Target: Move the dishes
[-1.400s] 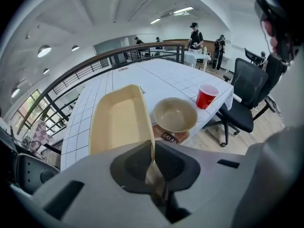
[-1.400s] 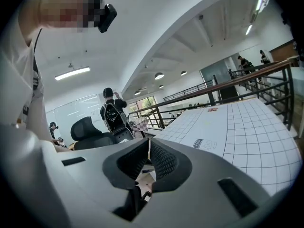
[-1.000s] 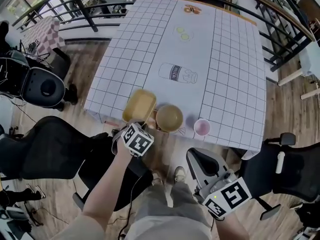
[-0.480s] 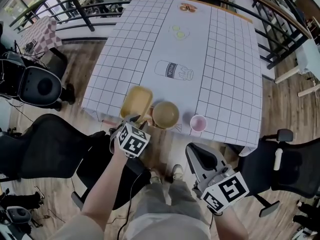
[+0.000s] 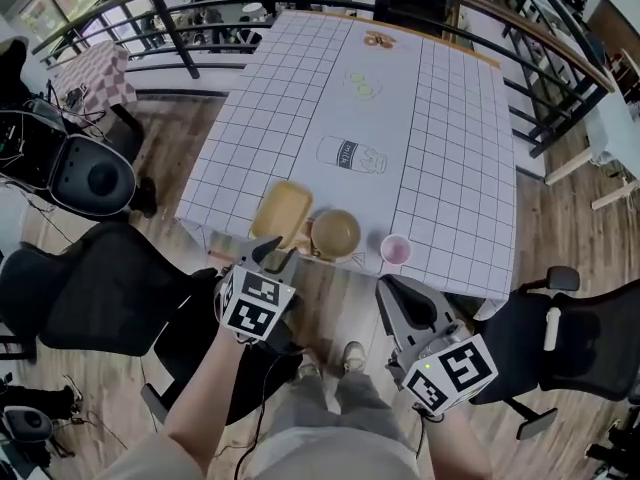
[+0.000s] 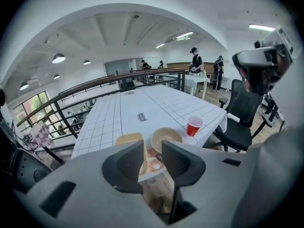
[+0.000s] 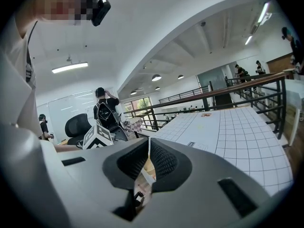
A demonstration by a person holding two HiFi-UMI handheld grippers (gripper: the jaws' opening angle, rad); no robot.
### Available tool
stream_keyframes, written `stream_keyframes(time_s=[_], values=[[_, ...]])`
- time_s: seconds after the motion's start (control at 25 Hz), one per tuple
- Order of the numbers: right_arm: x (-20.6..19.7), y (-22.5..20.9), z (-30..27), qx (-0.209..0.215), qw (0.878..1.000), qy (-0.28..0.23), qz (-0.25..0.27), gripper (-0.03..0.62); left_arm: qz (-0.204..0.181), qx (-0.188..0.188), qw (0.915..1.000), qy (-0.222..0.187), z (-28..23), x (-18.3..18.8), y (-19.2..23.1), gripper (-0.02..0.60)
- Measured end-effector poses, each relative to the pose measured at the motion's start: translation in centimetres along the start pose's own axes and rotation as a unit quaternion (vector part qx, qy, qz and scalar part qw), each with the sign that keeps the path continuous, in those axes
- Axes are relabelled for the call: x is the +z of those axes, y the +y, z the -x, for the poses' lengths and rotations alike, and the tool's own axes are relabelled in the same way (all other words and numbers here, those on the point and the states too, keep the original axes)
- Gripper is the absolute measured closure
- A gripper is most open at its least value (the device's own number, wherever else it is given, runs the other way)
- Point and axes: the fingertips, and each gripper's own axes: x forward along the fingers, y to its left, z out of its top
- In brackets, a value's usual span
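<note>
A yellow rectangular plate [image 5: 282, 215] lies at the near edge of the table [image 5: 450, 168], which has a white gridded cloth. A tan bowl [image 5: 335, 234] sits beside it, and a red cup [image 5: 396, 251] stands further right. My left gripper [image 5: 270, 254] hovers just off the table edge in front of the plate. Its jaws have just been opening and now stand open with nothing between them. In the left gripper view [image 6: 153, 148] the plate [image 6: 129, 140], bowl [image 6: 166, 137] and cup [image 6: 194, 125] show beyond the gap. My right gripper [image 5: 393, 291] hangs low off the table, its jaws [image 7: 149, 148] shut and empty.
Black office chairs stand on the wooden floor at the left [image 5: 110, 298] and right [image 5: 560, 338] of me. A dark railing [image 5: 180, 28] runs around the table's far sides. Pictures are printed on the cloth, among them a milk bottle [image 5: 352, 155].
The left gripper was at the yellow plate's near edge. It has opened, let the plate go and risen back from the table. The plate rests on the cloth. The right gripper barely moved.
</note>
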Motion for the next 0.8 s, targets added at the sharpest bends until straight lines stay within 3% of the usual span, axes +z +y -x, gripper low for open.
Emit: stream_keyframes(time_s=[0.12,0.36,0.8], values=[[0.8,1.2,0.3,0.005,1.0,-0.006,0.005,0.568,-0.016,0.004,0.9996,-0.024,2.8,2.2,-0.5,0.46],[2.5,3.9,1.3,0.013,0.999,-0.024,0.026,0.569,-0.023,0.015,0.9933,-0.112,9.4,7.6,-2.3,0.511],[8.7,9.7,6.4,0.021,0.989,-0.097,0.106,0.568,-0.013,-0.013,0.9683,-0.249,20.9,13.3,-7.3,0.558]])
